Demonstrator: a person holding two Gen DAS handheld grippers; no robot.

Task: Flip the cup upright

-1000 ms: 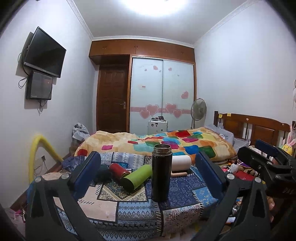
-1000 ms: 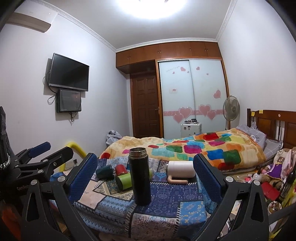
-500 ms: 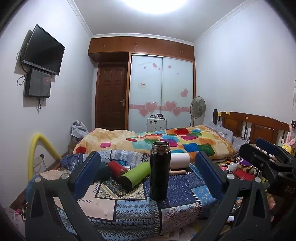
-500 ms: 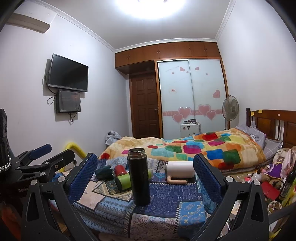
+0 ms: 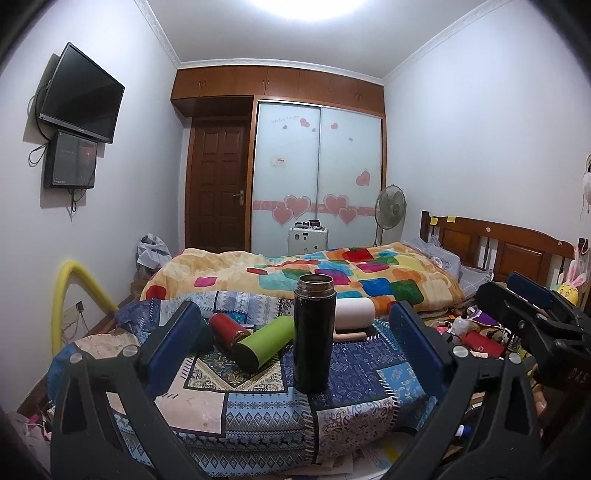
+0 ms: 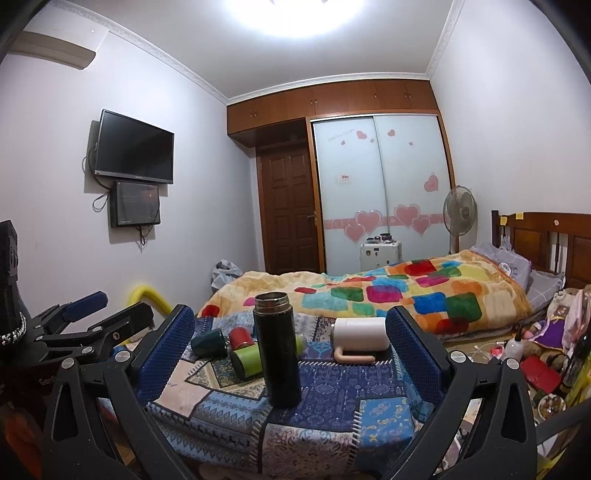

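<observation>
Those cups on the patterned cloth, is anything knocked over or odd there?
Yes. Only the black flask stands upright. The green cup, red cup, dark green cup and white mug all lie on their sides. Nothing looks spilled.

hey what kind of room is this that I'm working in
A home bedroom, most likely: a bed with a colourful patchwork blanket and wooden headboard, a sliding-door wardrobe with heart stickers, and a wall-mounted TV.

Bedroom, pale walls, bright ceiling light [image 5: 306,5]. Wall TV [image 5: 79,94] over smaller screen [image 5: 70,160]. Brown door [image 5: 218,188], sliding wardrobe [image 5: 317,173] with heart stickers, standing fan [image 5: 389,210]. Bed [image 5: 491,240], wooden headboard, colourful patchwork blanket [image 5: 332,269]. Patterned cloth-covered table [image 5: 258,417] in front.
</observation>
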